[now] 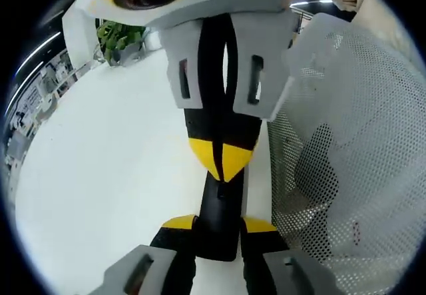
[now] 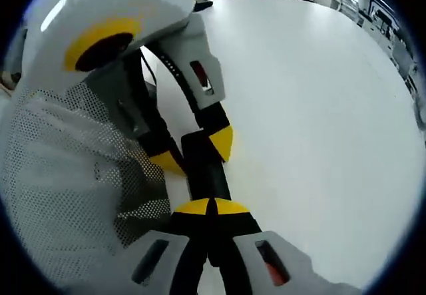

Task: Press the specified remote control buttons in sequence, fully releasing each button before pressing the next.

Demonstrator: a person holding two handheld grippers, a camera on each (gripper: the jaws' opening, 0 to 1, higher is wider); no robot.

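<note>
Currently your left gripper [image 1: 219, 224] is clenched across the near end of the black remote control [image 1: 219, 198], one yellow pad on each long side. This grip keeps the body from sliding or twisting under a press.

Your right gripper [image 2: 213, 207] has its jaws closed, the two yellow tips meeting to form a single blunt point. That point rests on the top face of the remote control, just beyond the left gripper's pads. This is judged to be a press in progress or about to be lifted. The buttons themselves are hidden beneath the tips, so the button in question cannot be identified.

The remote control lies on the white table [image 1: 100, 175], lengthwise between the two grippers. A white mesh container [image 1: 353, 142] stands close beside one long side of the remote control and limits sideways travel there. On the opposite side, the table surface is open well out from the remote control, up to a green plant [image 1: 120, 38] near the far edge. Lift the right tips straight up off the remote control before moving to the next button.
</note>
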